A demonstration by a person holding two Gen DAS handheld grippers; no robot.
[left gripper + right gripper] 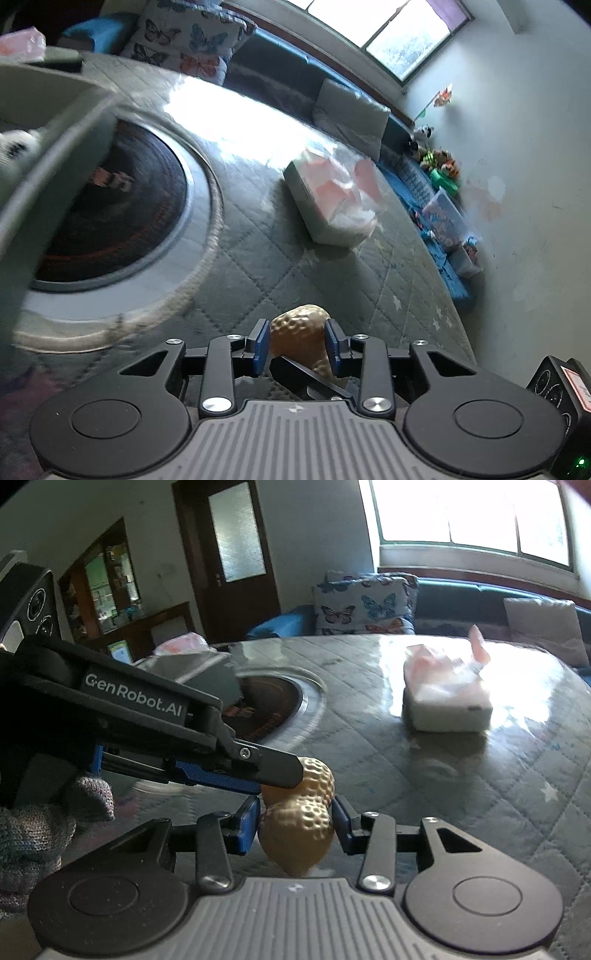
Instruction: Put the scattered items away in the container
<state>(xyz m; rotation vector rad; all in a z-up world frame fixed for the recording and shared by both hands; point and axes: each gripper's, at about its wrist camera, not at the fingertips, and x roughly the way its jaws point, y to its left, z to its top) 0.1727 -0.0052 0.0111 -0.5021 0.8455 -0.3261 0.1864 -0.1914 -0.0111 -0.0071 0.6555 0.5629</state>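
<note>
peanut toy at lower centre of both views, pinched at once by the left gripper and right gripper, jaws closed on its ends: likely a handover, one must release before carrying to grey container, upper left.

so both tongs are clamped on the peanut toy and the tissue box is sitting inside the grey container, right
Not quite. Both tongs, left and right, do grip the peanut toy, but the tissue box is not in the grey container. The right wrist view shows it standing on the quilted table cover, well apart from the container, on the other side of the round burner.
</note>
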